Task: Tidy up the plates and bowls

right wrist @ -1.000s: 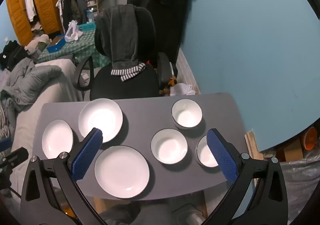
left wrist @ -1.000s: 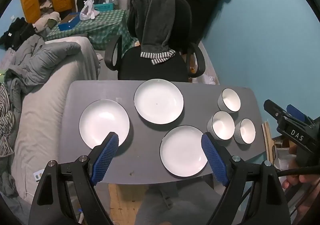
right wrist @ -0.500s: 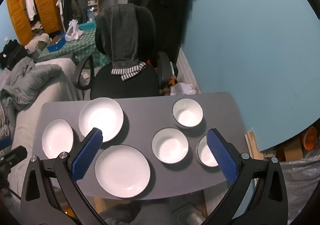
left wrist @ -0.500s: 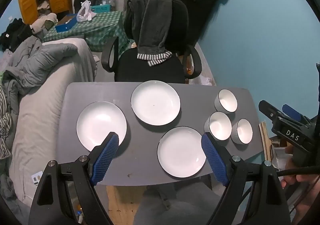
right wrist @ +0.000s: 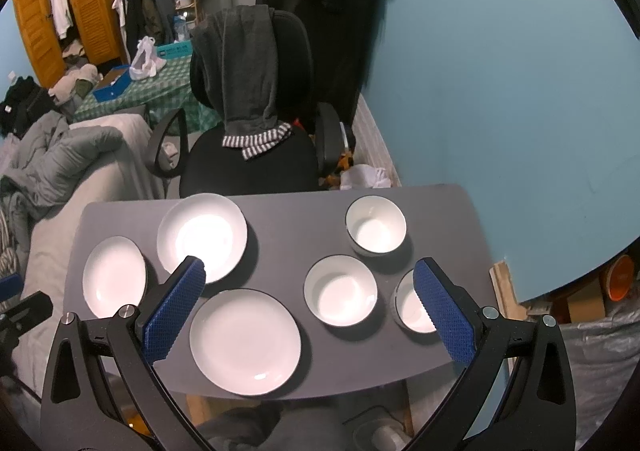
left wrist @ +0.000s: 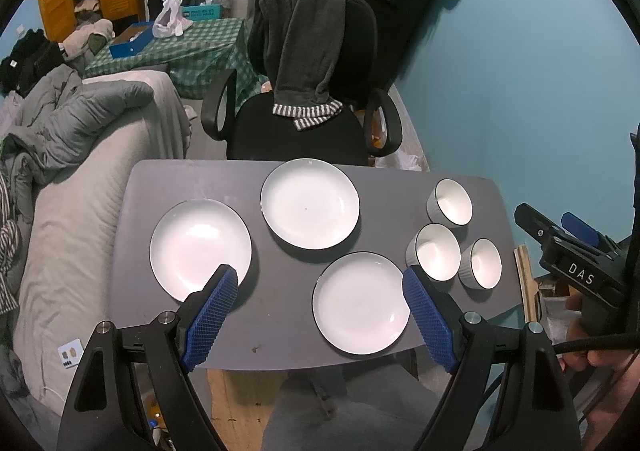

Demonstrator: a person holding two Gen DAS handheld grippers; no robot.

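Three white plates lie on the grey table [left wrist: 280,311]: a left plate [left wrist: 200,249], a far plate [left wrist: 310,203] and a near plate [left wrist: 361,303]. Three white bowls stand at the right: a far bowl [left wrist: 450,200], a middle bowl [left wrist: 434,251] and a right bowl [left wrist: 481,263]. The right wrist view shows the same plates [right wrist: 245,341] and bowls [right wrist: 340,290]. My left gripper [left wrist: 320,291] is open and empty, high above the table's near edge. My right gripper [right wrist: 310,291] is open and empty, also high above the table.
A black office chair [left wrist: 304,123] draped with a dark garment stands behind the table. A bed with grey bedding [left wrist: 80,139] lies to the left. A blue wall [left wrist: 520,91] is to the right. Boxes and an orange bowl [right wrist: 620,277] sit on the floor at the right.
Both grippers have shifted slightly; the left wrist view has drawn back a little, so the table sits a bit lower and smaller. Plates and bowls have not moved.
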